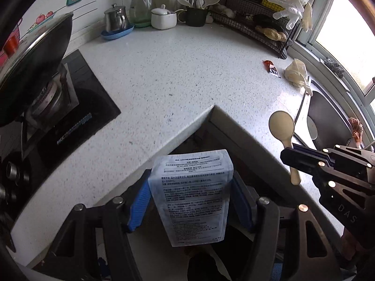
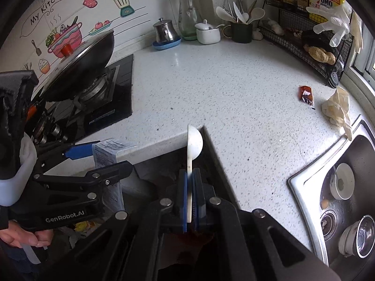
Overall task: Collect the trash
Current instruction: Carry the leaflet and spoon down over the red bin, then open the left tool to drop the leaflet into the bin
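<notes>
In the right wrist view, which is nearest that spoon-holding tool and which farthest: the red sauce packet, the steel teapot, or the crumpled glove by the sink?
From the right tool:
1. Red sauce packet, on the counter to the right.
2. Crumpled glove, beyond the packet, at the sink's corner.
3. Steel teapot, far back against the wall.

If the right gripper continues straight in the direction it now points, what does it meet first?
Probably the inner corner edge of the white countertop. The right gripper, shut on a plastic spoon, points down over the dark gap below that corner, and the spoon's bowl already overlaps the edge. Depth is unclear, so it might pass beneath.
</notes>
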### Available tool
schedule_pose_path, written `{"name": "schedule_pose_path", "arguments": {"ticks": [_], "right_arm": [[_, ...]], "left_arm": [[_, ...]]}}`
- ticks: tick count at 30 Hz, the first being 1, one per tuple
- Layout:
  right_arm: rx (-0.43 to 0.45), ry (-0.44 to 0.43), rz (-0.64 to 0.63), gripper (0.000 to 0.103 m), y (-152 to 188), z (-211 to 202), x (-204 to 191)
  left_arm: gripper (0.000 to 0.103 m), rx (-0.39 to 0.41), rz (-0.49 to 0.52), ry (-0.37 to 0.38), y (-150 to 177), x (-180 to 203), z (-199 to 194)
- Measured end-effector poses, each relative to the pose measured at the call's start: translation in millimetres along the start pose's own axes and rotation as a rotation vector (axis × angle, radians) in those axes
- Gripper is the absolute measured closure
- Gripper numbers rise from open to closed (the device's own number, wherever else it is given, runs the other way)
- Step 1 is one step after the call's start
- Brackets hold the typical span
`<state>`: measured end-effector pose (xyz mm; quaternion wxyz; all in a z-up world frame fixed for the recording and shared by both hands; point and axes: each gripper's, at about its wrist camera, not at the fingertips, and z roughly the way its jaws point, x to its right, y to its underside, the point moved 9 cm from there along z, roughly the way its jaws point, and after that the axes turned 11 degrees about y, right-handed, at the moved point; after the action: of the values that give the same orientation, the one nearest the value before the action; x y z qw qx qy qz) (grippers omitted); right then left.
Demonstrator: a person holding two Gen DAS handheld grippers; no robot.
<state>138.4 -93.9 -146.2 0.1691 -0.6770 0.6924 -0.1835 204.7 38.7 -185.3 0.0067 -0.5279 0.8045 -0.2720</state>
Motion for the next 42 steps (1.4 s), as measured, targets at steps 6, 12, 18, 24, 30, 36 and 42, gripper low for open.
{"name": "schedule_pose_path", "arguments": {"ticks": [6, 12, 18, 24, 30, 36, 42], "right_arm": [[-0.091, -0.011, -0.048, 0.100, 57.5, 16.5, -26.7], [-0.167, -0.024, -0.084, 0.100, 98.1, 48.9, -43.3], [-0.230, -0.022, -0.102, 0.100, 135.9, 110.4, -49.6], [-0.293, -0.004, -0.068, 0.100, 173.9, 185.8, -37.4], [-0.323, 0.010, -0.064, 0.100, 210.8, 249.7, -28.4], [-0.353, 0.038, -0.035, 0.100, 235.0, 295.7, -8.1], [-0.367, 0.053, -0.010, 0.100, 249.0, 315.3, 5.1]], "left_arm": [[0.041, -0.052, -0.071, -0.008, 65.3, -17.2, 6.8], [0.041, -0.110, -0.137, 0.008, 115.3, -31.6, 40.6], [0.041, -0.183, -0.203, 0.035, 162.5, -51.9, 107.1], [0.041, -0.222, -0.200, 0.022, 194.6, -70.7, 186.7], [0.041, -0.256, -0.230, 0.062, 220.2, -87.6, 260.4], [0.040, -0.311, -0.196, 0.088, 245.5, -87.3, 320.0], [0.040, -0.361, -0.164, 0.106, 265.1, -74.8, 353.5]]}}
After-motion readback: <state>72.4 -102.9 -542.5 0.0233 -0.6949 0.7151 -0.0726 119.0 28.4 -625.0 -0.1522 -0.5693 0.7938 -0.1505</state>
